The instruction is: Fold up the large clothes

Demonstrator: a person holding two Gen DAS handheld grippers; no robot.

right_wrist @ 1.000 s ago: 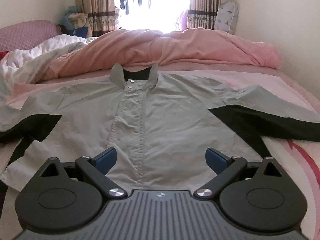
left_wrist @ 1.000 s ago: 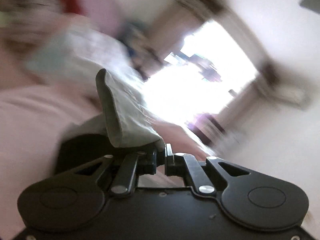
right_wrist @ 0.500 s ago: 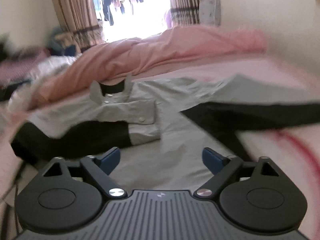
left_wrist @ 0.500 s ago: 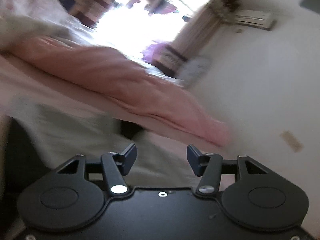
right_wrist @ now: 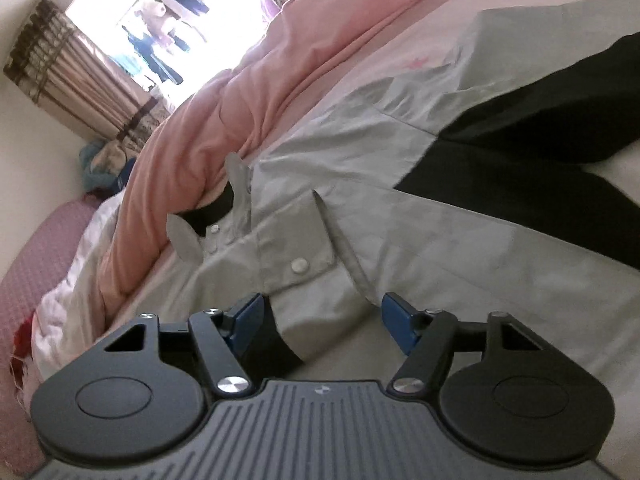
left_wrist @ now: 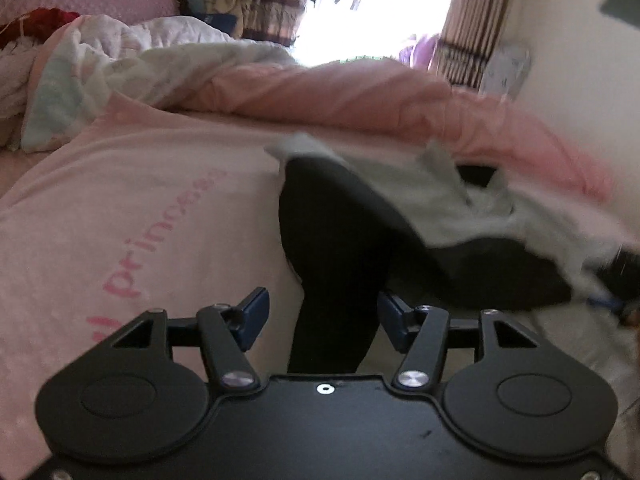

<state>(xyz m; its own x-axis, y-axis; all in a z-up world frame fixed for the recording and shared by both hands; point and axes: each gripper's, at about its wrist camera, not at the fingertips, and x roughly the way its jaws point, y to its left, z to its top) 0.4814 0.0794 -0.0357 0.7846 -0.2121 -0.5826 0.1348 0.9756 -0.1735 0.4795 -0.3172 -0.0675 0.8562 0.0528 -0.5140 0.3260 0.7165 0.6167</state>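
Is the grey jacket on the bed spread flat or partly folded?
Partly folded: one sleeve lies across the grey jacket chest.

Home bedroom: bed (left_wrist: 120, 200), curtains (right_wrist: 96, 80)

pink bed (left_wrist: 120, 200), bright window (right_wrist: 132, 20) (striped curtains)

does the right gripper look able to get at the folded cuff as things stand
Probably yes. The right gripper sits right over the cuff, its jaws closing with the sleeve end between them, and nothing lies on top of the jacket there.
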